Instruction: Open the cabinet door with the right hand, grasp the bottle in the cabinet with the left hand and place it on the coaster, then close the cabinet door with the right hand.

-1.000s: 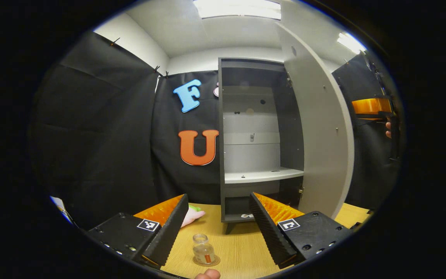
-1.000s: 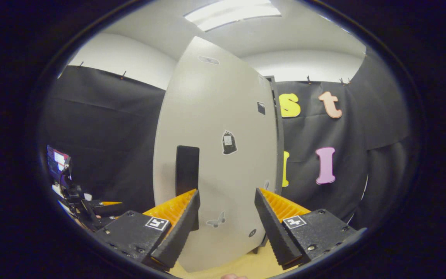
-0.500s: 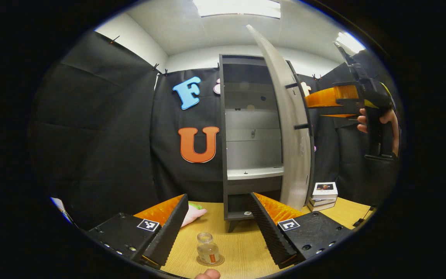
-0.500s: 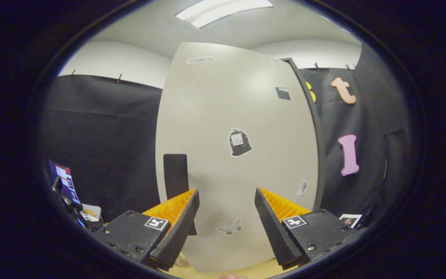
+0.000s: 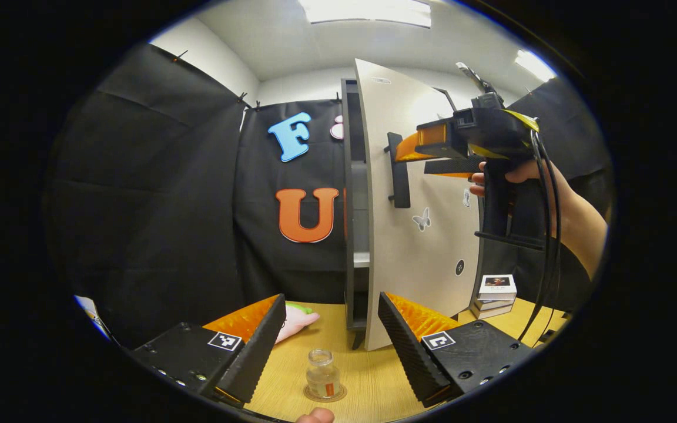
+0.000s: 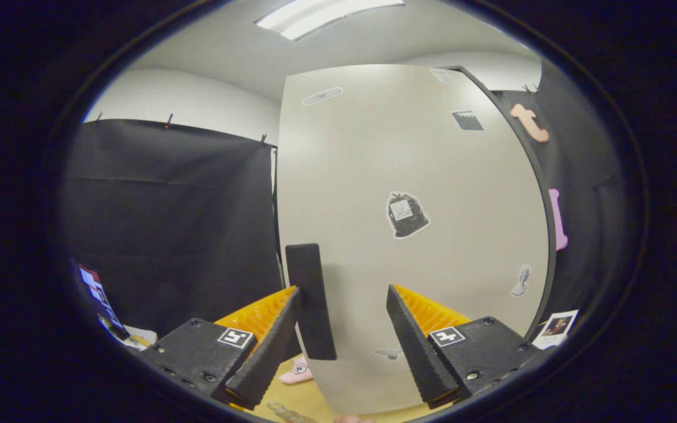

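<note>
Small clear glass bottle (image 5: 322, 380) with an orange label stands upright on a round brown coaster (image 5: 325, 394) on the light wooden table (image 5: 368, 376), near side, between the left gripper (image 5: 331, 346) fingers but lower and not touched; long axis vertical, open mouth up; placing step looks done; left gripper jaws wide apart, holding nothing, hanging above the bottle, probably just clear of it.

Tall pale grey cabinet door (image 5: 418, 205) stands partly open, hinged on the right of the dark grey cabinet (image 5: 350, 200); free edge at left, swung towards the frame, a narrow slice of interior showing; door's long axis vertical.

Right gripper (image 6: 343, 332), held in a hand (image 5: 503, 176), sits at the flat black vertical door handle (image 6: 310, 301); jaws spread wide, nothing clamped; handle lies just by its left finger, contact unclear; judged to be pushing the door to, so closing is the step in hand; door not yet shut.

Stack of small books (image 5: 494, 292) and a pink soft toy (image 5: 294, 322) on the far table.
</note>
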A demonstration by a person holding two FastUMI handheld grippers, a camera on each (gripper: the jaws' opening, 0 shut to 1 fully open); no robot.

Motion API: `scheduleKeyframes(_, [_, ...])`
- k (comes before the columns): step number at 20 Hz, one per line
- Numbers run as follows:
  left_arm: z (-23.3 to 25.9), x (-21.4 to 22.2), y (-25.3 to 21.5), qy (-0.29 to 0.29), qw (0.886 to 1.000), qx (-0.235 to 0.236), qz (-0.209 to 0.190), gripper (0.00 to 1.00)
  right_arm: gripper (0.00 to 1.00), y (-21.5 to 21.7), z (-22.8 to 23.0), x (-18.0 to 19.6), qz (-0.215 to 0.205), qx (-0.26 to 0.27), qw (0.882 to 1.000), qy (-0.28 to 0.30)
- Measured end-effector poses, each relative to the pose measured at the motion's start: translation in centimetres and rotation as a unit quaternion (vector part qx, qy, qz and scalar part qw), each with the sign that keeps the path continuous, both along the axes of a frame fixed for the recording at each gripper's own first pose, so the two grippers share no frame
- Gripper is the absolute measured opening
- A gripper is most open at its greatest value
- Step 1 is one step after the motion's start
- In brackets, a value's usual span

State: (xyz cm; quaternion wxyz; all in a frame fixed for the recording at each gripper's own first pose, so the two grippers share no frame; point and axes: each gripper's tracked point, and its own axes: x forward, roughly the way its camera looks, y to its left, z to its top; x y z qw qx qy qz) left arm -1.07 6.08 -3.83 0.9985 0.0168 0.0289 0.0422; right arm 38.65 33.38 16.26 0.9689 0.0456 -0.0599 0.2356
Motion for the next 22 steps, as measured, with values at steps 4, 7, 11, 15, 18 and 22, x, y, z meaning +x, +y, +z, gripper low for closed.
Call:
scheduleKeyframes(4, [-0.1, -0.9, 0.3, 0.003, 1.0, -0.002, 0.01, 0.95, 0.94, -1.6, -0.8, -1.7, -0.003, -0.002, 1.0, -0.001])
scheduleKeyframes(7, [0.4, -1.2, 0.3, 0.001, 1.0, 0.007, 0.011, 1.0, 0.94, -3.5, -2.1, -4.2, -0.015, -0.019, 1.0, -0.004])
scheduleKeyframes(11, [1.4, -1.0, -0.3, -0.004, 1.0, 0.011, 0.008, 0.95, 0.94, -7.2, -3.4, -7.1, -0.05, -0.046, 0.998, -0.012])
scheduleKeyframes(15, [2.6, -0.3, -2.0, -0.012, 1.0, 0.013, -0.009, 0.95, 0.94, -11.1, -5.0, -10.2, -0.08, -0.054, 0.995, -0.008])
scheduleKeyframes(18, [3.1, 0.4, -3.5, -0.017, 0.999, 0.019, -0.024, 0.95, 0.94, -15.0, -6.9, -11.7, -0.12, -0.067, 0.99, 0.006])
scheduleKeyframes(22, [3.1, 1.2, -5.8, -0.018, 0.999, 0.006, -0.042, 1.0, 0.94, -20.3, -9.9, -13.6, -0.178, -0.062, 0.982, 0.02])
